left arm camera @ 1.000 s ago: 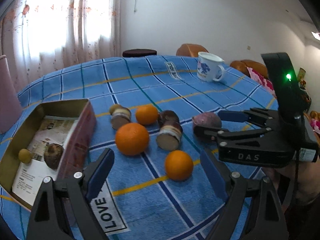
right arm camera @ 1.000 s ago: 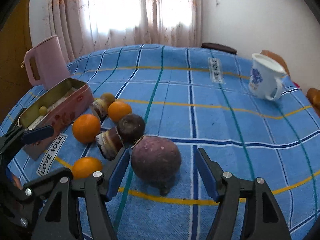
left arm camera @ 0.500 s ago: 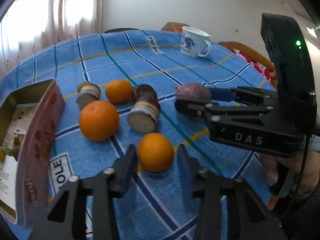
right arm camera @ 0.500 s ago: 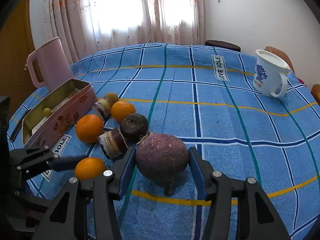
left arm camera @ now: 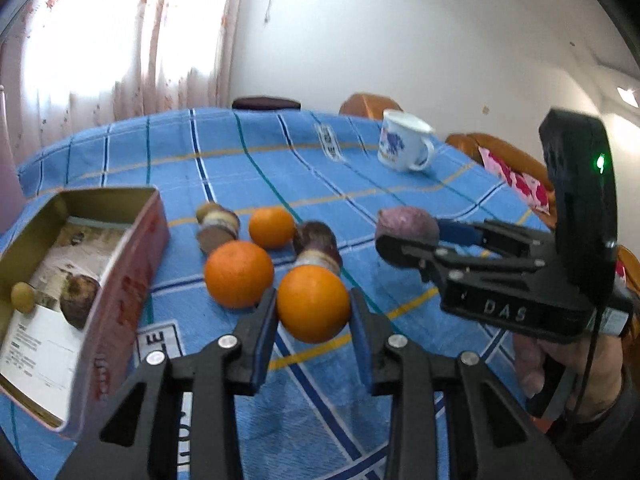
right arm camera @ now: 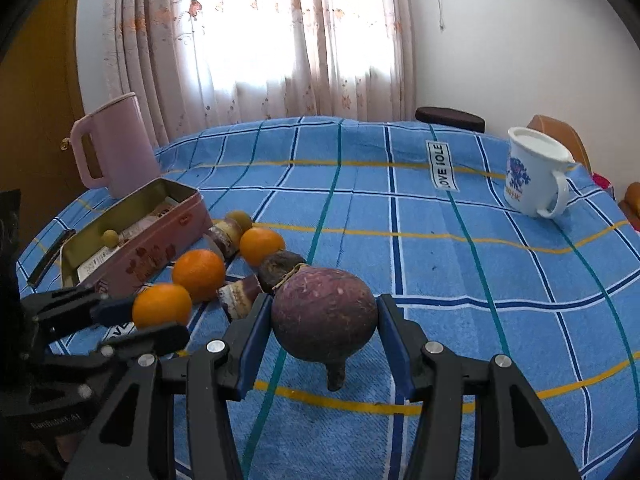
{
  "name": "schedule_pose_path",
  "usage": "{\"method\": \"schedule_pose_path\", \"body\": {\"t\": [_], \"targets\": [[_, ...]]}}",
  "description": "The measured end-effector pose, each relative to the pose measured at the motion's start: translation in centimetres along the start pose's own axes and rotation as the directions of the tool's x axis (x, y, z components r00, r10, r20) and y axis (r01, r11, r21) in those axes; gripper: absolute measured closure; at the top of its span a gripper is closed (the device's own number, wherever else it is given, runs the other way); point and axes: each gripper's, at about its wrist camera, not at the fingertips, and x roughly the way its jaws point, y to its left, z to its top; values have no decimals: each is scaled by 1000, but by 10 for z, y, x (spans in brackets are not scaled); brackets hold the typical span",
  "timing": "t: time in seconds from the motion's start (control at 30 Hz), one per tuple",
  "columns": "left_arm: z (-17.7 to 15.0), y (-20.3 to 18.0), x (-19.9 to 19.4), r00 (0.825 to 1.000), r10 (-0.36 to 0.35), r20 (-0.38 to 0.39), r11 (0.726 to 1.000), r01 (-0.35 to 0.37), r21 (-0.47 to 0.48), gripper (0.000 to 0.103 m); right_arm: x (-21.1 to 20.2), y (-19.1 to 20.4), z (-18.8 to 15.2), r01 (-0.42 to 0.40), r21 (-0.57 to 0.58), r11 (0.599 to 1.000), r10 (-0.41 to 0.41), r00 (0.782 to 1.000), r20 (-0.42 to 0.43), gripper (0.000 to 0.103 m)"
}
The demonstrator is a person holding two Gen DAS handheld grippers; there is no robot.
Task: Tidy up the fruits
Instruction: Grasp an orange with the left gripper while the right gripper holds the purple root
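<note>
My left tool (left arm camera: 313,312) has just been closing and now pinches an orange (left arm camera: 313,303) between its pads, low over the counter (left arm camera: 400,216). My right tool (right arm camera: 323,332) grips the purple fruit (right arm camera: 324,314), stem down. The open tin (left arm camera: 120,264) lies to the left of both, nearest my left tool, its long axis running away from me; I judge the orange travels left first.

Your left wrist view: low over blue checked cloth (left arm camera: 240,160), facing white mug (left arm camera: 404,146) and far wall, pink tin (left arm camera: 120,280) close at left. Your right wrist view: equally low, right of tin (right arm camera: 160,236), facing curtained window (right arm camera: 260,40). Shared: tin, mug, cloth.
</note>
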Motion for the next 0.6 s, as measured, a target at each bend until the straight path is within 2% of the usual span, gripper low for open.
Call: {"method": "schedule_pose_path", "body": {"t": [0.23,0.6], "targets": [[2,7,-11,998,23,60,1000,-22,-22,67,-8,3,1,-3,-15,1000,4,999,47,49],[4,2,-25,988,67,136,998,-69,12,67,-21,7,-1,0,-31,1000,4,993,119,49]]}}
